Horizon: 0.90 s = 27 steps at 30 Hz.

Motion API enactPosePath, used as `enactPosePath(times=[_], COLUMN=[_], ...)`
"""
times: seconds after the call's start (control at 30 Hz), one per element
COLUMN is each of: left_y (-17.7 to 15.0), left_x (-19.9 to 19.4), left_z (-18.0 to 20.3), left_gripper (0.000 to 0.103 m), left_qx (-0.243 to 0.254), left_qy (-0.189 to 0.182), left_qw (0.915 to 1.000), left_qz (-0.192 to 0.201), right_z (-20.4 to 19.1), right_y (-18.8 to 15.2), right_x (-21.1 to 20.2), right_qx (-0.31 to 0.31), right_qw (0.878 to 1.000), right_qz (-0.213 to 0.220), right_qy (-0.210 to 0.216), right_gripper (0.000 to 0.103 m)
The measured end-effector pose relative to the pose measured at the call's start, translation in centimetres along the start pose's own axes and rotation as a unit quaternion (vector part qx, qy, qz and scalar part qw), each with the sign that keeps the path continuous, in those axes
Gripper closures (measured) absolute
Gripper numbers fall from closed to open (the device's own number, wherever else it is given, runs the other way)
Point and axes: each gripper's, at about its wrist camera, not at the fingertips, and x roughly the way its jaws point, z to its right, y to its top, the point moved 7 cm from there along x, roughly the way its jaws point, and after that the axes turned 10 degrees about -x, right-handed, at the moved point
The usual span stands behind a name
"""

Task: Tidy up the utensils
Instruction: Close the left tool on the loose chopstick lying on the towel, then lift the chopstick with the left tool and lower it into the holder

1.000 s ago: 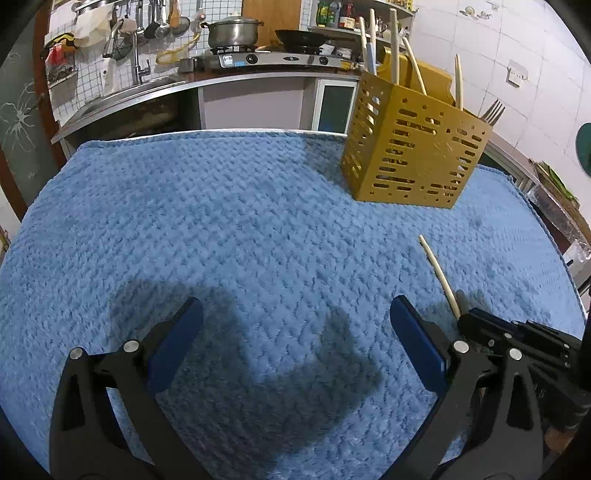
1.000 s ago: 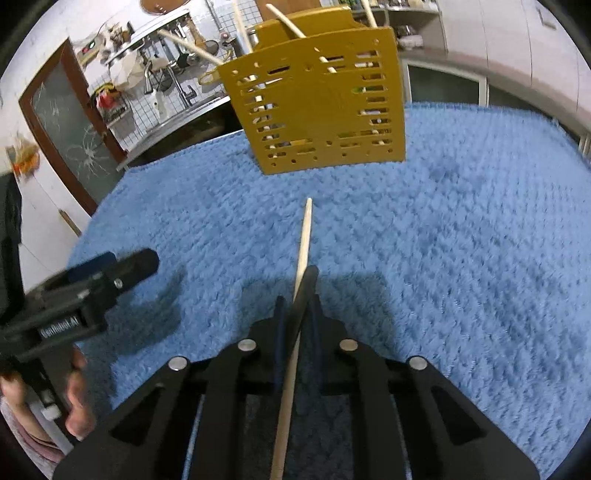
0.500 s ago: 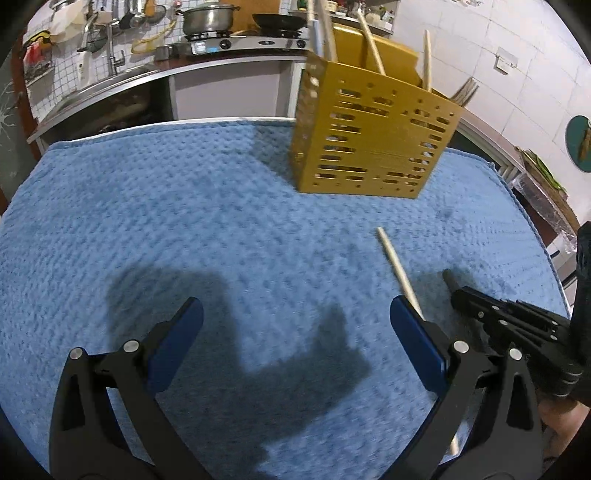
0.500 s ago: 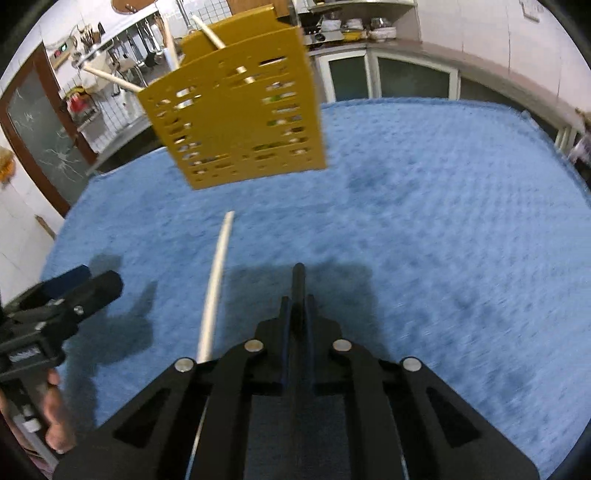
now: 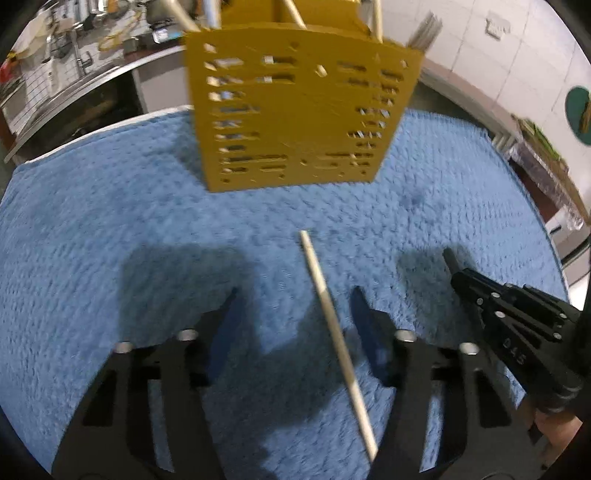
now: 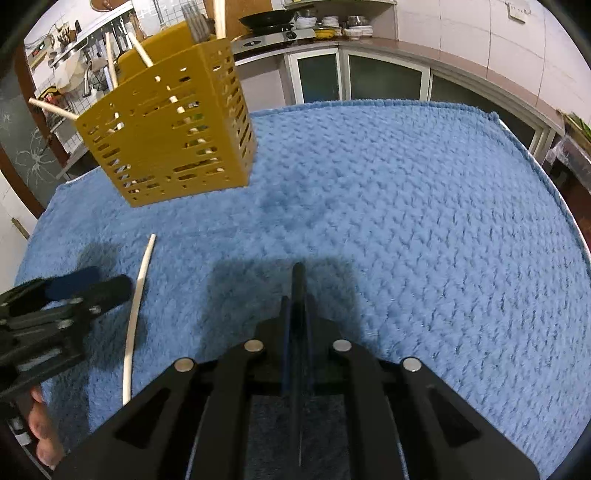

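**A:** So where's the chopstick point(image 5: 334, 334) right now? Is anyone actually holding it?

**B:** Nope, it's lying flat on the blue towel point(image 5: 92, 240) covering the surface, a bit in front of the yellow holder point(image 5: 295, 110). The left gripper point(image 5: 295, 325) is right over it with the chopstick between the jaws. They've just been closing in, about half open now, but the blue pads point(image 5: 369, 339) aren't touching it, there's towel showing on both sides.

**A:** And the right one?

**B:** Right gripper point(image 6: 297, 291) is off to the side of the stick, jaws pinched together with nothing in them. It's over bare towel, nearer the right edge.

**A:** The holder's got stuff in it?

**B:** Yeah, it stands upright toward the far edge, a few chopsticks point(image 6: 140, 50) poking out the top at angles, plus some metal utensils point(image 5: 423, 33). Can't tell which compartment is which from here.
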Motion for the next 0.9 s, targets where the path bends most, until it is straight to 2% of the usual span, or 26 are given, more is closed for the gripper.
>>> enactPosePath(times=[0.07,0.27,0.5,0.67,0.9], left_y=[0.0,0.3,1.1,1.0,1.0], left_x=[0.8,1.6,2.0,2.1,0.9], left_z=[0.4,0.8,0.1,0.3,-0.4], left_gripper=[0.061,0.063,0.094,0.095,0.099], left_qx=[0.004,-0.002,-0.052,-0.042,-0.047], left_qy=[0.008,0.023,0.010,0.025,-0.003], left_qw=[0.9999,0.9997,0.9986,0.9987,0.9988], left_qz=[-0.011,-0.011,0.000,0.011,0.017], right_z=[0.0,0.1,-0.1,-0.2,0.2], right_y=[0.1,0.1,0.2,0.2,0.4], right_x=[0.2,0.6,0.7,0.6,-0.4], right_qx=[-0.002,0.001,0.005,0.008,0.027], right_qw=[1.000,1.000,1.000,1.000,0.999], right_qz=[-0.001,-0.001,0.012,0.019,0.038], right_qy=[0.000,0.006,-0.003,-0.007,0.005], right_gripper=[0.096,0.095,0.095,0.096,0.096])
